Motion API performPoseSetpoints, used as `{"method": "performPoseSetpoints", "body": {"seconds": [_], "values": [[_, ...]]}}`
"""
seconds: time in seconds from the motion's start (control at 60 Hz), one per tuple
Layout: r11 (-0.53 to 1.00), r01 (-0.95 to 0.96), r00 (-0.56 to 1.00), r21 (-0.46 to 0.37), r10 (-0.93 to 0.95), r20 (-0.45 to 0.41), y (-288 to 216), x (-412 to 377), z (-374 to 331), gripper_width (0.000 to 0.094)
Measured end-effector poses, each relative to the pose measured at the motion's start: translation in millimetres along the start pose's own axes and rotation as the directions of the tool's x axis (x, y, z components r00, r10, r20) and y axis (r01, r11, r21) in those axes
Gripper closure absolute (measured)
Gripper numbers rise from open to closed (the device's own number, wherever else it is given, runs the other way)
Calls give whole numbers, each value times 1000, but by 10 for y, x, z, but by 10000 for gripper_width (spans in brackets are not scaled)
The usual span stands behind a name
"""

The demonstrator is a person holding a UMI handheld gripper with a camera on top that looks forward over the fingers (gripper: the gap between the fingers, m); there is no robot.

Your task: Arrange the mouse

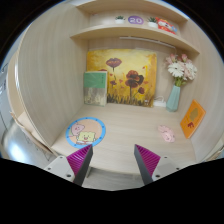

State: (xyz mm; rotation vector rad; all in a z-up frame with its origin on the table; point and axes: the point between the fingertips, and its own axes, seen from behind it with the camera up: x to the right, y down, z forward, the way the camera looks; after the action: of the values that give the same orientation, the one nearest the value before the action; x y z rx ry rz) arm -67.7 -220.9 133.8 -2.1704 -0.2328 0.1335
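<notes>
A small pink and white object, probably the mouse, lies on the wooden desk, ahead of my fingers and to the right. A round blue mouse mat with a yellow cartoon figure lies on the desk just beyond my left finger. My gripper is open and empty above the desk's near edge. Its magenta pads stand wide apart with only bare wood between them. The pink object and the mat lie apart from each other.
A flower painting and a small framed picture lean on the back wall. A vase of flowers and an orange card stand at the right. A shelf with small items runs above.
</notes>
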Motion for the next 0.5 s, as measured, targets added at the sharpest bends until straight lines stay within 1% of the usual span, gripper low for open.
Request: {"method": "performPoseSetpoints", "body": {"seconds": [0.117, 0.133, 0.15, 0.233, 0.333, 0.417, 0.5], "values": [[998, -29, 999, -59, 27, -38, 330, 365, 120, 95], [997, -33, 998, -66, 30, -46, 343, 306, -8, 94], [996, -46, 998, -83, 41, -54, 469, 462, 148, 95], [986, -98, 992, -134, 87, -92, 755, 833, 258, 94], [976, -127, 982, -178, 98, -164, 1005, 1340, 364, 95], [969, -150, 970, -196, 106, -217, 1143, 1742, 494, 97], [963, -180, 958, -202, 125, -256, 1171, 2083, 649, 105]]}}
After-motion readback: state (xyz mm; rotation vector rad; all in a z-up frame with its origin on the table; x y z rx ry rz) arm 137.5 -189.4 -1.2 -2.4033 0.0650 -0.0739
